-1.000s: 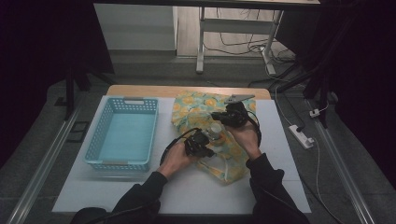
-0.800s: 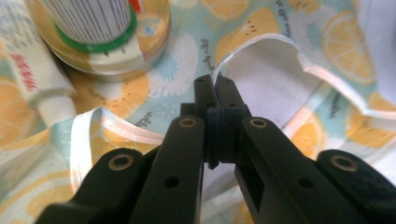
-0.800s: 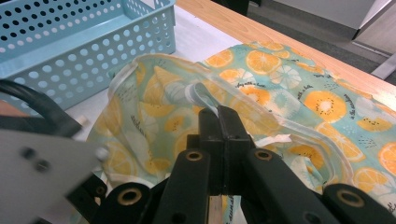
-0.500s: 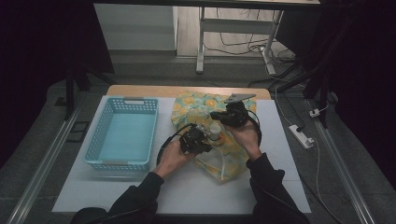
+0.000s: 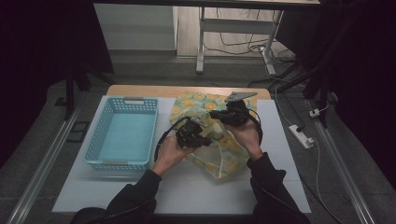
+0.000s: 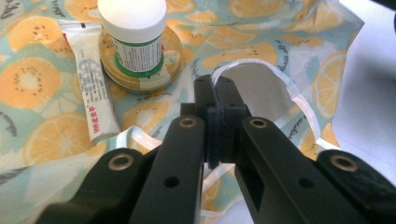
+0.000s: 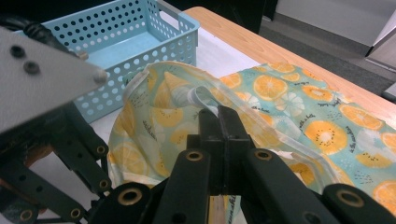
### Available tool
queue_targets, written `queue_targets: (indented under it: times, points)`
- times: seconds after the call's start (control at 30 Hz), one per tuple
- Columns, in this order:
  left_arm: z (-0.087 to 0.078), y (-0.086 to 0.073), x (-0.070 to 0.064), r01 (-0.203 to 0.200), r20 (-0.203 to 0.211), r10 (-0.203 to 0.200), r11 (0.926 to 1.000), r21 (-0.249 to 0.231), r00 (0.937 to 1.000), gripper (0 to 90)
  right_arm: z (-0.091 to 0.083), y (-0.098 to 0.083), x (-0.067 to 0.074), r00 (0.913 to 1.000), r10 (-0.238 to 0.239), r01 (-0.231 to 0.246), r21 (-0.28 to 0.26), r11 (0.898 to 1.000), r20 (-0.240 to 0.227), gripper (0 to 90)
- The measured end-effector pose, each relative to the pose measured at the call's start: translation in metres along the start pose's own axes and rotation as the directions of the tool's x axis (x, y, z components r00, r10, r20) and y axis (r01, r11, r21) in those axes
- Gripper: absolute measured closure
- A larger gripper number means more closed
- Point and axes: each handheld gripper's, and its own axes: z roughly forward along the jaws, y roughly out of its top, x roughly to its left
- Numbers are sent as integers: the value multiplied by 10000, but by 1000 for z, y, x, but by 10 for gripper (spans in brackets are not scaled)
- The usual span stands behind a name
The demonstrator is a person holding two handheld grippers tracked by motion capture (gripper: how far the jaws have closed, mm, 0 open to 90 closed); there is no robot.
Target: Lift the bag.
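Two grippers are pinching a fruit-print bag on the white surface (image 5: 187,186).

The blue basket (image 5: 122,135) is sitting just left of the bag (image 5: 224,154). The left gripper (image 6: 215,93) and the right gripper (image 7: 218,119) are each holding the bag's clear rim, jaws squeezed together. A white-capped bottle (image 6: 135,35), a round tin (image 6: 170,65) and a tube (image 6: 93,88) are resting on the bag.

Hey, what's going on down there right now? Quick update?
Left gripper shut on bag rim. Right gripper shut on opposite rim. Bottle, tube on the bag. Basket alongside.

Tube (image 6: 93,88) print (red characters) unreadable
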Motion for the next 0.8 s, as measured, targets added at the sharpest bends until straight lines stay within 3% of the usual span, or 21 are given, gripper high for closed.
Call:
queue_targets:
  times: [0.33,0.57,0.8]
  points:
    - [-17,14,0,123,0,-123,9998,-140,9999,896,-12,7,-2,9999,-89,89,48,9999,-75,900]
    - [-34,21,6,476,161,-472,9984,-297,9988,896,-17,10,-2,9996,-49,53,137,9999,-288,900]
    - [-51,31,8,447,119,-442,9978,-498,9990,896,-24,18,-1,9990,-86,91,119,9999,-429,900]
